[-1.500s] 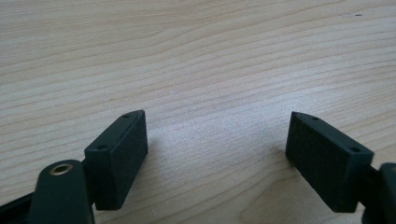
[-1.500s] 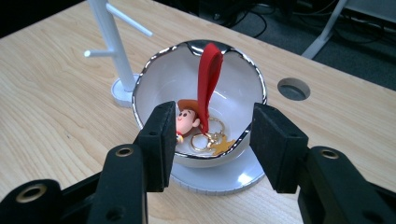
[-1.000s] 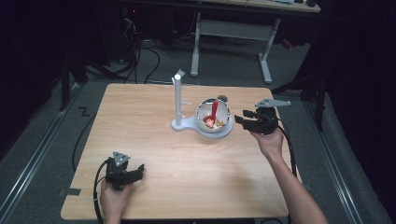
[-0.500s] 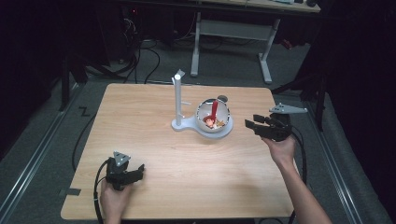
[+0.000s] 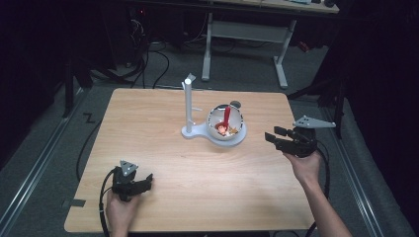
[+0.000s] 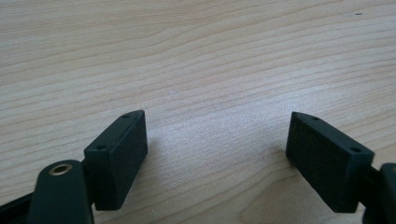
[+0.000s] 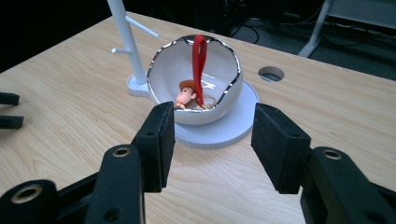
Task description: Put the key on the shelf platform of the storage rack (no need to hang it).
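A shiny half-open ball shell (image 5: 226,123) (image 7: 173,70) sits on the round base (image 7: 233,126) of a white stand with an upright post (image 5: 188,103) (image 7: 123,28). Inside lies a small toy figure (image 5: 221,129) (image 7: 187,95) with a red strap (image 7: 200,60) rising from it. My right gripper (image 5: 272,134) (image 7: 212,109) hovers to the right of the shell and points at it. Its jaws have just been opening a little, with nothing between them. My left gripper (image 5: 148,178) (image 6: 217,121) rests open on the bare wood near the front left.
The wooden table (image 5: 148,123) has a small round hole (image 5: 235,104) (image 7: 271,73) behind the stand. Past the far edge are a desk's white legs (image 5: 281,64) and cables (image 5: 148,59) on the floor. The right gripper's cable (image 5: 326,168) hangs off the right edge.
My right gripper has drawn back from the shell, to the right and slightly toward the front. The left gripper has stayed put.
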